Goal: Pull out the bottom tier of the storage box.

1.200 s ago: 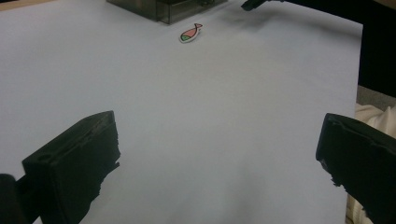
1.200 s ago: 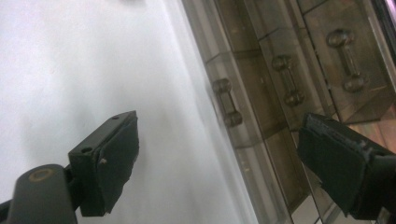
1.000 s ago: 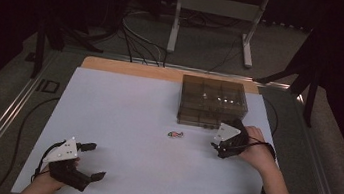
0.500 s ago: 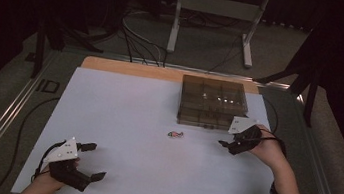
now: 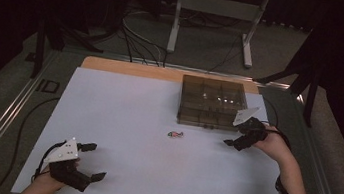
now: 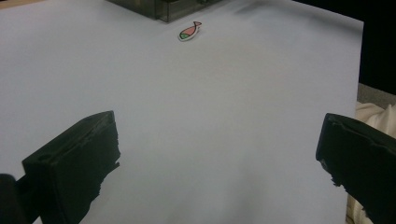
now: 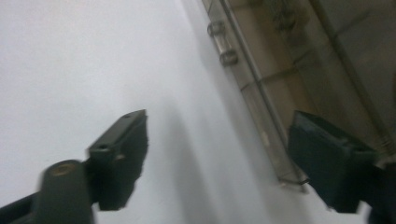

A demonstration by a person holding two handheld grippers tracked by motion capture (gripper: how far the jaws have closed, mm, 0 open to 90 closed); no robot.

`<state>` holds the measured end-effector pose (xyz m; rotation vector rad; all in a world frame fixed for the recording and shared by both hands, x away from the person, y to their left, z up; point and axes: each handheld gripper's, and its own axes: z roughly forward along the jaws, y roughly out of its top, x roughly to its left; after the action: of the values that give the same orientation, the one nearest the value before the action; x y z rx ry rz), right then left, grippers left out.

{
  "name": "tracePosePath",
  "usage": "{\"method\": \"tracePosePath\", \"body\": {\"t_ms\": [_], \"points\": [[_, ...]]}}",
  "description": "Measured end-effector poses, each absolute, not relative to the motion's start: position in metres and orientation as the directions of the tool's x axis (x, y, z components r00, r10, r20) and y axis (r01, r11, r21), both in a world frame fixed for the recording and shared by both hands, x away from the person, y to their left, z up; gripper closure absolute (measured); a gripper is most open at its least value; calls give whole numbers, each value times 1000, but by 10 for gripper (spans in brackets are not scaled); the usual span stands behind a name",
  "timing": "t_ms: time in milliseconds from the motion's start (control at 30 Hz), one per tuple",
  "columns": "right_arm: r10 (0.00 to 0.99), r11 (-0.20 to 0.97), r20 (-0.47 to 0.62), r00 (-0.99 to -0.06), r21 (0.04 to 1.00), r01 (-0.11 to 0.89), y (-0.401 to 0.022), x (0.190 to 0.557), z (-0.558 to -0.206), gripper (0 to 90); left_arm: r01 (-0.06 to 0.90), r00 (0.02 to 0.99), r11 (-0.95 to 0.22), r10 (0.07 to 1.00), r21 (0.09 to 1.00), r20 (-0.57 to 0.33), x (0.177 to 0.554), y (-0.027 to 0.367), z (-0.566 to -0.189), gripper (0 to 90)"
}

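At the sheet's [image 5: 124, 101] near left corner, the left gripper [image 5: 96, 161] rests with its jaws wide and empty. The fish sticker [image 5: 175, 134] lies mid-sheet, well apart from both grippers. Beyond it the right gripper [image 5: 235, 140] hovers, apparently just off the box's [image 5: 209, 102] front corner, jaws wide though just closing a little, nothing between them.
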<state>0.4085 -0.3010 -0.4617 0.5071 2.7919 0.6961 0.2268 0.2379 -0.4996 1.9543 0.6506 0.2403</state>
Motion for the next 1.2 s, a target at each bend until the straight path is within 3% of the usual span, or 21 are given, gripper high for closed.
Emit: {"method": "tracePosePath", "body": {"t_ms": [233, 400, 667, 867, 933, 1200], "points": [[404, 807, -168, -899, 529, 264, -299, 413, -467, 206, 339, 835, -336, 538, 879, -116, 227, 237, -500, 0], [351, 842, -194, -916, 494, 218, -295, 420, -465, 393, 341, 835, -336, 538, 878, -117, 227, 237, -500, 0], [254, 897, -260, -932, 424, 126, -289, 431, -464, 579, 344, 833, -337, 540, 877, -119, 227, 237, -501, 0], [209, 916, -262, -942, 391, 94, -284, 439, -467, 648, 345, 833, -337, 540, 876, -121, 227, 237, -501, 0], [191, 925, -257, -947, 369, 86, -283, 443, -470, 713, 346, 833, -338, 539, 875, -121, 227, 237, -501, 0], [96, 943, -297, -950, 332, -9, -280, 449, -473, 777, 349, 831, -340, 542, 873, -121, 228, 236, -501, 0]]}}
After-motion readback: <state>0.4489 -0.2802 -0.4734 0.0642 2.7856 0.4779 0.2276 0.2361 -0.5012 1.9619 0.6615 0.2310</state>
